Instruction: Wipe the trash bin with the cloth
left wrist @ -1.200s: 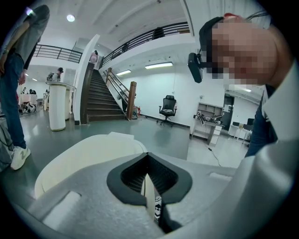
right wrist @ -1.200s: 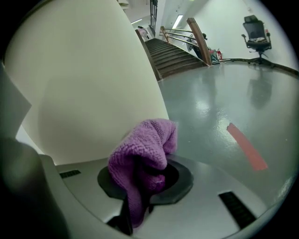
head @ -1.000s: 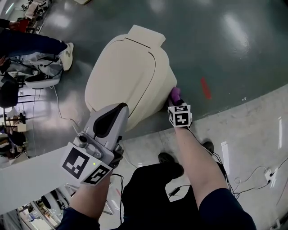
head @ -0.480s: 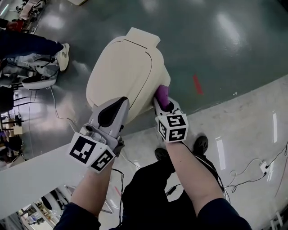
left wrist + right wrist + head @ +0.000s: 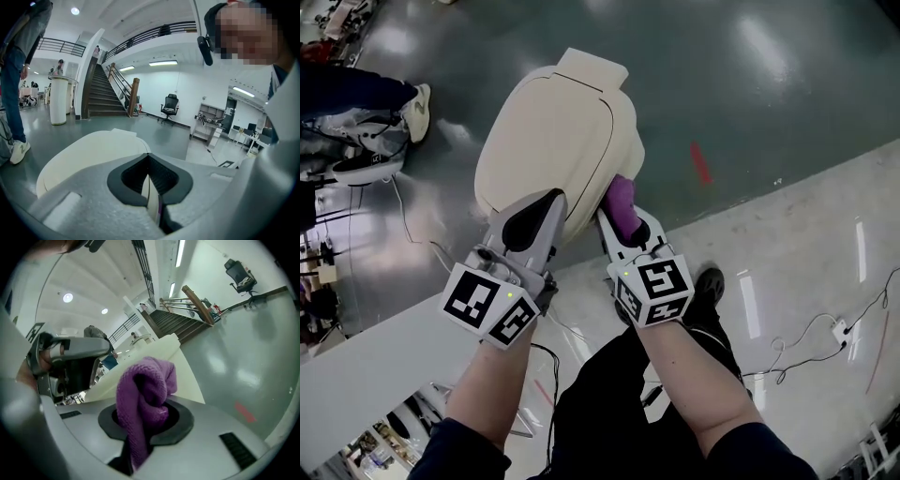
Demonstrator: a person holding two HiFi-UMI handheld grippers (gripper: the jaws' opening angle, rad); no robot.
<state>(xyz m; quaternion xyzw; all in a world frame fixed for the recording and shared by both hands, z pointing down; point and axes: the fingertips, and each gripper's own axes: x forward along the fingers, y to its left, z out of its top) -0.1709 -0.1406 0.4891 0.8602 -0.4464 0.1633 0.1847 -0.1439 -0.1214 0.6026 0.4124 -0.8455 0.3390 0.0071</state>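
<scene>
Sliding clamped purple cloth (image 5: pixel 619 200) higher along trash bin (image 5: pixel 551 131) flank, right gripper (image 5: pixel 625 225) mid-wipe; left gripper (image 5: pixel 544 211) jaws together, empty, beside lid.

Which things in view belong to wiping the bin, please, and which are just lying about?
Job in hand:
- cream trash bin
- purple cloth, clamped in the right gripper
- left gripper, shut, by the bin's near side

Lying about:
- red floor mark
- cable with white plug
- office chair
- bystander's white sneaker
</scene>
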